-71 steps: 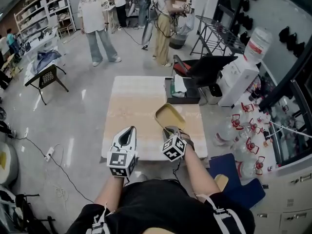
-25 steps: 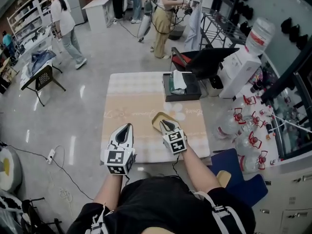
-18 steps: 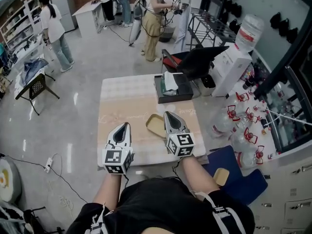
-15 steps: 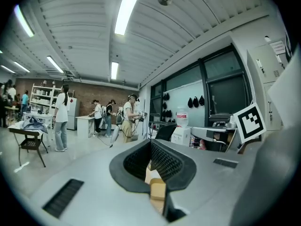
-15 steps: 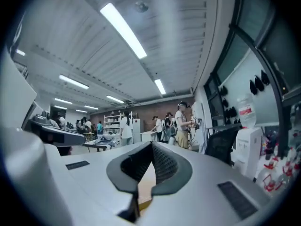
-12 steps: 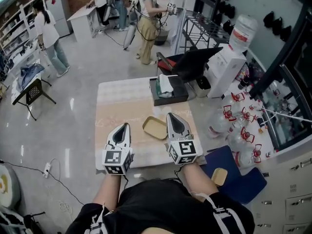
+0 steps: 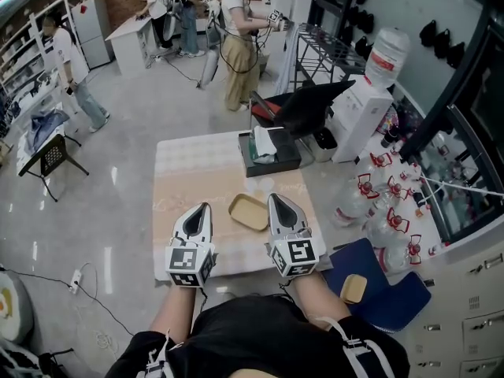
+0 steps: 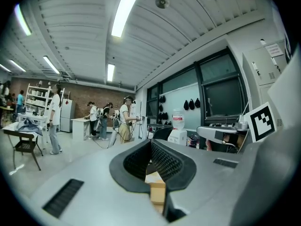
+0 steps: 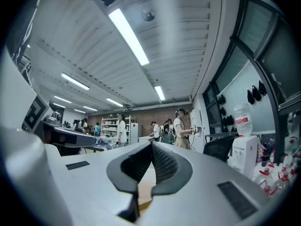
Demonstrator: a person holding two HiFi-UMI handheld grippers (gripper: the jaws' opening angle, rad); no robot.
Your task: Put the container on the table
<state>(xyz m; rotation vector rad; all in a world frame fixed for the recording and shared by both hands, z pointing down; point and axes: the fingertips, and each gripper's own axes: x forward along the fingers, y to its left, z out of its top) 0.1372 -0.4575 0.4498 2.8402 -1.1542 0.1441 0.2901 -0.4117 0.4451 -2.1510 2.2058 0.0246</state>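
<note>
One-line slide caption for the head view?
Container on the table between the left gripper and right gripper, both shut and empty.

A lab workroom: storage shelves [image 8: 35, 94], white worktable [image 7: 130, 31], ceiling strip lights [image 8: 123, 8], people [image 7: 236, 22] handling cabled gear.

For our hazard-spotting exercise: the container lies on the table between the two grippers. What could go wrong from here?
The right gripper, shut, hangs close beside the container: a sideways swing could knock it across the table. The left gripper, also shut, flanks its other side: bringing both hands together might tip it.
</note>
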